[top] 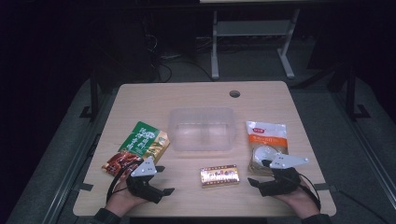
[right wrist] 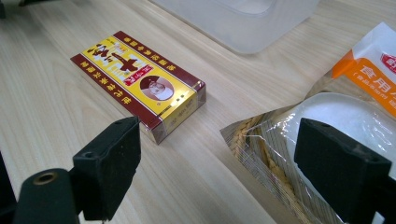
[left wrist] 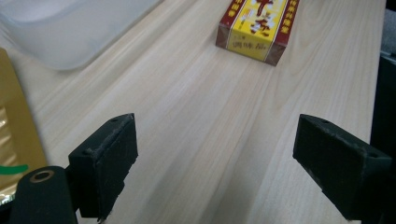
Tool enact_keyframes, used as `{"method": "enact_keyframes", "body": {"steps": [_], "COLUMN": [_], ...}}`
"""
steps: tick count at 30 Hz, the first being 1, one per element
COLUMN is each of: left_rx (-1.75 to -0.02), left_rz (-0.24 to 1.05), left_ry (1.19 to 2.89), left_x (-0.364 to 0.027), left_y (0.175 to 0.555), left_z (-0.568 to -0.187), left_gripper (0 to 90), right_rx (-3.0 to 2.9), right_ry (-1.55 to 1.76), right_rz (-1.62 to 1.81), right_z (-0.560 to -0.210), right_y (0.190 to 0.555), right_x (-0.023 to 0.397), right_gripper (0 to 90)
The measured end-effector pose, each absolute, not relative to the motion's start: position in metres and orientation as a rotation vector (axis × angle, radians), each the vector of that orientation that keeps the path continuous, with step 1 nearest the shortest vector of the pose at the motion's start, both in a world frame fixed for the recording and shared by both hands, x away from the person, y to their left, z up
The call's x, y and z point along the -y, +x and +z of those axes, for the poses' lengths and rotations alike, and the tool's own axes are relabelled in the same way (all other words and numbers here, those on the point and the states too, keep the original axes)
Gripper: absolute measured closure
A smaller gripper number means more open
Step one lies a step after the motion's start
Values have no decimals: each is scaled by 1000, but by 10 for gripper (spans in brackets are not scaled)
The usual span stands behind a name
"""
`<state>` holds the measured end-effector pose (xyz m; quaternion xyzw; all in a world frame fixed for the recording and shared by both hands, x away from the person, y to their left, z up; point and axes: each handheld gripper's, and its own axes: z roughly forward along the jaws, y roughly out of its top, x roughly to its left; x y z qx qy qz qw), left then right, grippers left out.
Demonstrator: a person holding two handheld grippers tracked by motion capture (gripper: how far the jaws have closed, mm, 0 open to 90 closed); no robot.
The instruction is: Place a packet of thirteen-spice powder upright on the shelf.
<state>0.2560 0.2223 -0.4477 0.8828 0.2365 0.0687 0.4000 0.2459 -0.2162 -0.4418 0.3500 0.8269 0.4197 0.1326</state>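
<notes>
1. From the high view I have the left gripper (top: 159,179) low on the near left of the wooden table (top: 196,95), the hand (top: 122,201) behind it coming in from the bottom edge.
2. Its jaws stand wide apart with nothing between them — in the left gripper view I see bare wood in the gap.
3. The right gripper (top: 259,173) sits at the near right, jaws likewise spread and gripping nothing; one jaw is over the near end of the white-and-orange bag (top: 266,140).
4. The red-and-yellow box (top: 220,175) lies flat on the table between the two grippers, touched by neither.
5. In the right gripper view that box (right wrist: 140,81) lies just ahead of the left-hand jaw, with the bag (right wrist: 336,121) to its right.
6. The clear plastic tub (top: 201,129) stands mid-table, beyond the box and apart from it.
7. A green pouch (top: 144,140) and a red pouch (top: 120,163) lie left of the tub — the red one just beside the left gripper.
</notes>
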Motion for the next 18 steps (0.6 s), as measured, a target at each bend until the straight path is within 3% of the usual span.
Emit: {"method": "enact_keyframes", "body": {"steps": [11, 12, 14, 18], "left_rx": [-618, -621, -621, -623], "left_rz": [160, 158, 164, 181], "left_ry": [2226, 2232, 2232, 2226], "left_x": [-220, -220, -221, -222], "left_y": [257, 256, 255, 252], "left_z": [-448, -448, -448, -446], "left_gripper": [134, 134, 134, 134], "right_rx": [-2421, -2433, -2435, -2469], "right_ry": [1021, 1011, 1010, 977], "right_rz": [1232, 1242, 1252, 1292], "right_z": [-443, -441, -440, -437], "right_y": [252, 253, 253, 252], "right_x": [217, 216, 215, 208], "right_gripper": [182, 237, 265, 461]}}
